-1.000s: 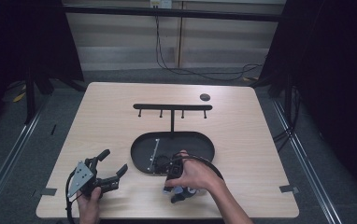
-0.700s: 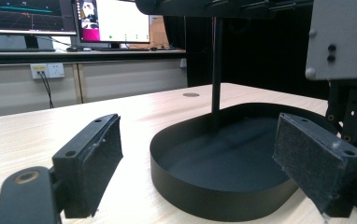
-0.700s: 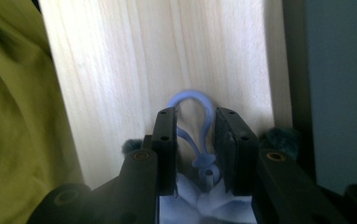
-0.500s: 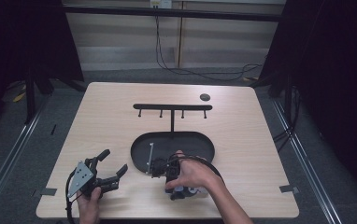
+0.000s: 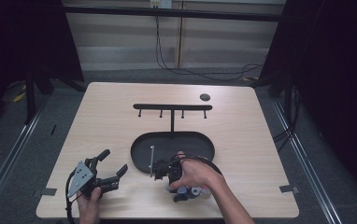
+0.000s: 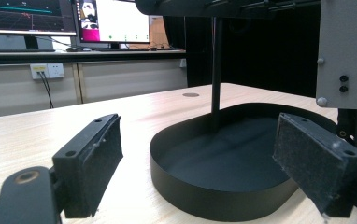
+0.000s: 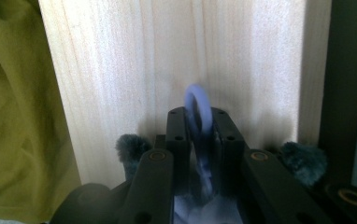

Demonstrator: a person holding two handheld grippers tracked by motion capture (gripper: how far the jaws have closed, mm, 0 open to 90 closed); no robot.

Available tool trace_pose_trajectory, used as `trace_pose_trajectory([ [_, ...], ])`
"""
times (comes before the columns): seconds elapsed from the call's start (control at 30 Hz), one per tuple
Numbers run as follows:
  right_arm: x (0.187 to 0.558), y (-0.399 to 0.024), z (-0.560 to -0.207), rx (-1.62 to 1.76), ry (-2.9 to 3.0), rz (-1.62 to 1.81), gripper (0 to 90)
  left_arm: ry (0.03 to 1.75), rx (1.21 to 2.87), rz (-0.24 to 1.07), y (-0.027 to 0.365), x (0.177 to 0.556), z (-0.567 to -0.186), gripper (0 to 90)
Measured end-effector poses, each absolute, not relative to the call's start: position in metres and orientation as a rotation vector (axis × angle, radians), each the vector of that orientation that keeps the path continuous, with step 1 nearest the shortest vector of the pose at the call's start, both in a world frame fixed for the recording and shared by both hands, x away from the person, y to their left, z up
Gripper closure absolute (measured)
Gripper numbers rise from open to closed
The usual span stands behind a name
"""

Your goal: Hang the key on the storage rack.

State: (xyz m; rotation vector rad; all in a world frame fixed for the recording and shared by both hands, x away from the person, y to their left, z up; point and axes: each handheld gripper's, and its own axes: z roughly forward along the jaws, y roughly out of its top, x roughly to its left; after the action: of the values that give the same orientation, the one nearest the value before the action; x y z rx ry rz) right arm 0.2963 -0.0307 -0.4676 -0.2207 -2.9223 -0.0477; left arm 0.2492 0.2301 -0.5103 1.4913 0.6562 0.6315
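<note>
The right tongs (image 7: 199, 122) are clamped on a pale blue ring (image 7: 198, 108), held on edge, its loop poking out past the tips above the tabletop (image 5: 260, 140). They sit at the near rim of the black oval tray (image 5: 141, 151); the hook rack (image 5: 172, 107) stands beyond, straight ahead. The left tongs (image 5: 113, 163) rest apart, empty, left of the tray.

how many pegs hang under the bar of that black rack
4. On the rack bar, pegs hang at the left end, left of the post, right of the post and near the right end.
</note>
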Motion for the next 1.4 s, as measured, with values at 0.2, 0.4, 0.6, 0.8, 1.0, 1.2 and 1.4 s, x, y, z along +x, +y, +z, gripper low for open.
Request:
trace_pose_trajectory([
  [0.2,0.294,-0.031,-0.468,-0.192,-2.937,-0.022,86.6,0.655,1.491,0.632,0.230,0.249,-0.510,15.3],
  [0.4,0.293,-0.033,-0.467,-0.202,-2.939,-0.014,85.1,0.655,1.490,0.631,0.230,0.249,-0.510,15.3],
  [0.6,0.294,-0.035,-0.468,-0.210,-2.930,-0.010,87.2,0.654,1.490,0.629,0.230,0.249,-0.510,15.3],
  [0.8,0.299,-0.039,-0.455,-0.253,-2.925,-0.042,87.2,0.655,1.490,0.631,0.230,0.249,-0.510,15.2],
  [1.0,0.300,-0.044,-0.444,-0.291,-2.932,-0.085,87.3,0.656,1.491,0.631,0.230,0.249,-0.510,15.3],
  [1.2,0.304,-0.049,-0.434,-0.313,-2.932,-0.114,87.2,0.655,1.490,0.631,0.230,0.249,-0.510,15.3],
  [1.4,0.306,-0.053,-0.417,-0.344,-2.943,-0.145,87.2,0.655,1.491,0.631,0.230,0.249,-0.510,15.3],
])
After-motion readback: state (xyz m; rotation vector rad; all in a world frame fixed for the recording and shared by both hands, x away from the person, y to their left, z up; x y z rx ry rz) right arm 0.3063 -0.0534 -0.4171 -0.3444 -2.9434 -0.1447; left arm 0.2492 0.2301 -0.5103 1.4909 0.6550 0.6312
